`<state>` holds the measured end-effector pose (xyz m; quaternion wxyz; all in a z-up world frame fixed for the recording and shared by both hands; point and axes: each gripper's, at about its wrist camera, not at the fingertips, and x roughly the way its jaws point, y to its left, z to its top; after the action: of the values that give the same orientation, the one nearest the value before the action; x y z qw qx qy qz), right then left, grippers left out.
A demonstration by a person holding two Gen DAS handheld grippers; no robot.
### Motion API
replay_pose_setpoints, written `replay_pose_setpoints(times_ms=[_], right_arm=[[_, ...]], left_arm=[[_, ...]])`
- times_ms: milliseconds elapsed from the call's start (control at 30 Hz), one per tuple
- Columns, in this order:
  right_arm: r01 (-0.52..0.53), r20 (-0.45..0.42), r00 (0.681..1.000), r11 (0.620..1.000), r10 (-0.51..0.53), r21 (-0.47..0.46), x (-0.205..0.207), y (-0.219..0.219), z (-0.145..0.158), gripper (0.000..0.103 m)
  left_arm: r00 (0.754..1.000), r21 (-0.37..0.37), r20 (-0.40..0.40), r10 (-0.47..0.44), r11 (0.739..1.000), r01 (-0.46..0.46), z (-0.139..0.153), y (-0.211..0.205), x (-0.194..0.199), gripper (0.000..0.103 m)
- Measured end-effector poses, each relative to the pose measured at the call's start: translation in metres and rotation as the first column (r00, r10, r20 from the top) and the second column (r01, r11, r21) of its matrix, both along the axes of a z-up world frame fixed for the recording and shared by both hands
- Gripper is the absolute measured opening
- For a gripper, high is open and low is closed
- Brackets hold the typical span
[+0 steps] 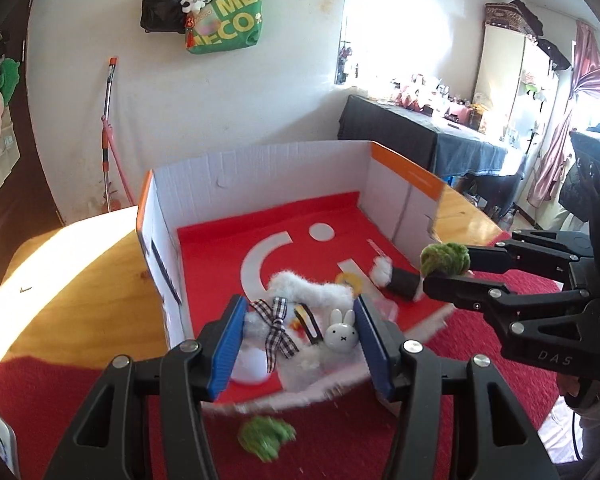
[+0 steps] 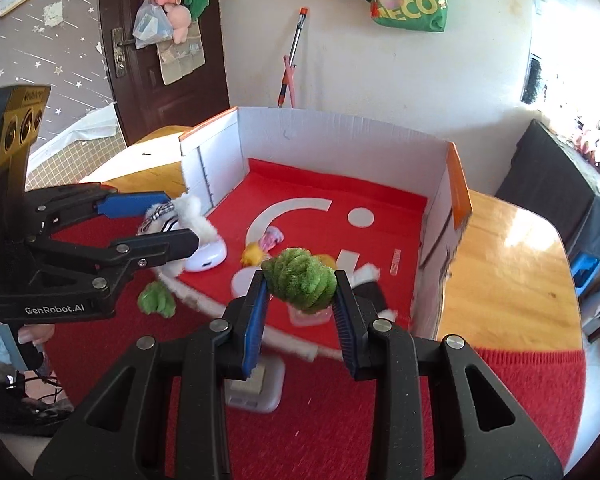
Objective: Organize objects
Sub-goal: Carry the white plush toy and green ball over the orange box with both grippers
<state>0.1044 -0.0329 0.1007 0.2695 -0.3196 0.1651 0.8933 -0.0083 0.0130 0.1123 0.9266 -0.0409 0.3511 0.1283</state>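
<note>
1. While my left jaws [image 1: 300,340] hang over the near edge of the shallow white cardboard box with the red floor and orange rim [image 1: 260,164], their blue pads are clamped on a fluffy white hair accessory with a black-and-white checked bow and a small white rabbit charm [image 1: 300,320].
2. My right jaws [image 2: 300,296] are closed on a green fuzzy pompom-like ball [image 2: 300,280], pinched between the two blue pads and held above the near right part of the box.
3. From the left wrist view, that ball [image 1: 445,258] sits at the tips of my right jaws [image 1: 440,268], to the right of the box's red floor.
4. A second green fuzzy ball [image 1: 265,438] lies on the red knitted cloth [image 1: 60,400] just near of the box, below my left jaws.
5. Inside the box lie a white rounded plastic case [image 2: 206,258], a small yellow trinket [image 2: 252,255] and a black piece with white fluffy ends [image 1: 400,280]; motion blur hides their finer detail.
6. The box and cloth rest on a glossy wooden surface [image 2: 500,260].
</note>
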Motion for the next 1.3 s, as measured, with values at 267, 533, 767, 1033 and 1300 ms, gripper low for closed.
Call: replay_pose_setpoints(times_ms=[267, 533, 767, 1033, 1300], right_arm=[[-0.006, 0.129, 0.992, 0.998, 0.013, -0.057, -0.052, 0.054, -0.008, 0.030], [0.025, 0.221, 0.975, 0.990, 0.005, -0.137, -0.075, 0.090, -0.032, 0.030], [0.037, 0.261, 0.965, 0.983, 0.011, -0.178, -0.085, 0.103, -0.044, 0.030], [0.061, 0.285, 0.959, 0.974, 0.004, -0.219, -0.085, 0.119, -0.053, 0.030], [0.043, 0.359, 0.933, 0.979, 0.032, -0.199, -0.091, 0.115, -0.064, 0.030]], left_arm=[[0.993, -0.055, -0.102, 0.065, 0.996, -0.071, -0.004, 0.040, 0.054, 0.057], [0.972, -0.080, -0.189, 0.143, 0.984, -0.160, -0.030, 0.068, 0.087, 0.057], [0.962, -0.054, -0.211, 0.175, 0.980, -0.190, -0.041, 0.071, 0.097, 0.057], [0.950, -0.073, -0.222, 0.221, 0.968, -0.242, -0.048, 0.073, 0.106, 0.057], [0.927, -0.091, -0.275, 0.256, 0.953, -0.290, -0.060, 0.083, 0.113, 0.057]])
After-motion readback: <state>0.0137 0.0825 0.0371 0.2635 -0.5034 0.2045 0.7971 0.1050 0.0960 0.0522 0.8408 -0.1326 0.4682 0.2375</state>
